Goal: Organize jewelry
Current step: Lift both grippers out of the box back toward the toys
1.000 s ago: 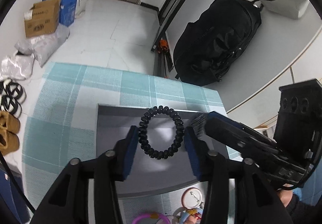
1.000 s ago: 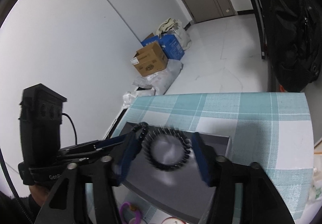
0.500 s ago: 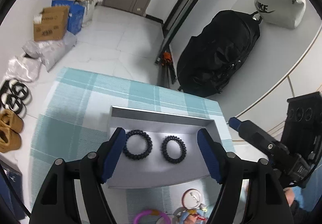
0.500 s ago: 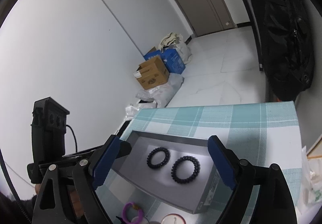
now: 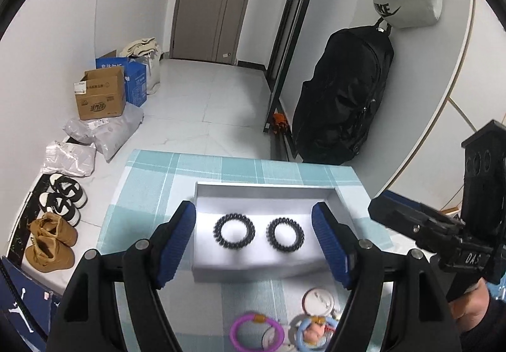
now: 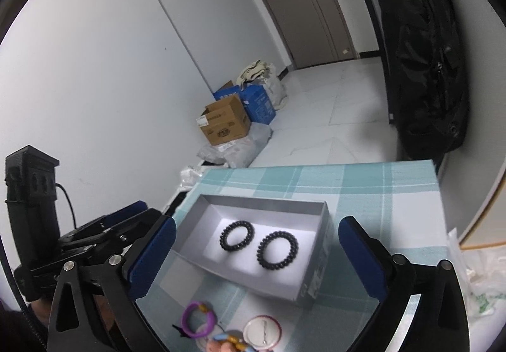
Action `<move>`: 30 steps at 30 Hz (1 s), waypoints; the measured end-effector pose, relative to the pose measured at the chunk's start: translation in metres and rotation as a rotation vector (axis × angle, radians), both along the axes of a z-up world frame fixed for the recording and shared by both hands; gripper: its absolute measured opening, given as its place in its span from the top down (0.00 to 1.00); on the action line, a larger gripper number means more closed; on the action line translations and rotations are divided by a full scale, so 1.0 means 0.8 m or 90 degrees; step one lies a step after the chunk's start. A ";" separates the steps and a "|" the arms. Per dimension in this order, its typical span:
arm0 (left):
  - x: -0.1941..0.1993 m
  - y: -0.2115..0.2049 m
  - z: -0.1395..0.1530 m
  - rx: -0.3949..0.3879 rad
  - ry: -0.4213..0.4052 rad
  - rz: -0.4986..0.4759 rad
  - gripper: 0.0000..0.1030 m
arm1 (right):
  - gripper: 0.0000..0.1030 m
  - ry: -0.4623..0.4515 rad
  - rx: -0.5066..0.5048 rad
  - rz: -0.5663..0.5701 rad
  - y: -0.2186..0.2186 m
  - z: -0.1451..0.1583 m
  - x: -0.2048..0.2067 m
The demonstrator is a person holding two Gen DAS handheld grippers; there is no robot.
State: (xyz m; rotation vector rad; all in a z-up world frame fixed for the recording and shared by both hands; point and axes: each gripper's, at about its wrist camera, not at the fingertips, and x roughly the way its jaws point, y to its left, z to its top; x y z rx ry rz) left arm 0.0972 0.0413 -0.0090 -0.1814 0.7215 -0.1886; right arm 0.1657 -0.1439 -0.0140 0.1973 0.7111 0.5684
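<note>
Two hair ties (image 5: 259, 233) mid-tray (image 5: 265, 187), walls clear

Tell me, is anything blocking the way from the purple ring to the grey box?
Nothing visible does. The purple plastic ring lies on the checked cloth just in front of the shallow grey cardboard box, whose top is open. Two black coiled hair ties sit inside, with bare floor around them.

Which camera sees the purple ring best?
The left wrist view shows the purple plastic ring with the orange clasp best: its whole loop lies clear on the checked cloth, below the shallow grey box. In the right wrist view the same ring sits at the bottom edge, smaller, partly behind the gripper's frame.
</note>
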 end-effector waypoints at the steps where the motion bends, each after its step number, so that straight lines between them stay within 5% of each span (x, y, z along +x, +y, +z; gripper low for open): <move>1: -0.005 0.000 0.000 0.002 -0.001 0.002 0.29 | 0.00 -0.005 -0.003 -0.001 0.000 0.001 -0.004; 15: -0.058 -0.004 -0.019 0.049 0.031 -0.001 0.22 | 0.00 -0.030 -0.074 0.009 0.005 0.004 -0.072; 23: -0.076 -0.010 -0.051 0.051 0.099 -0.022 0.22 | 0.00 -0.007 -0.071 0.005 0.000 -0.008 -0.101; 30: -0.070 -0.027 -0.083 0.110 0.159 -0.044 0.22 | 0.00 0.012 -0.082 0.013 0.007 -0.025 -0.117</move>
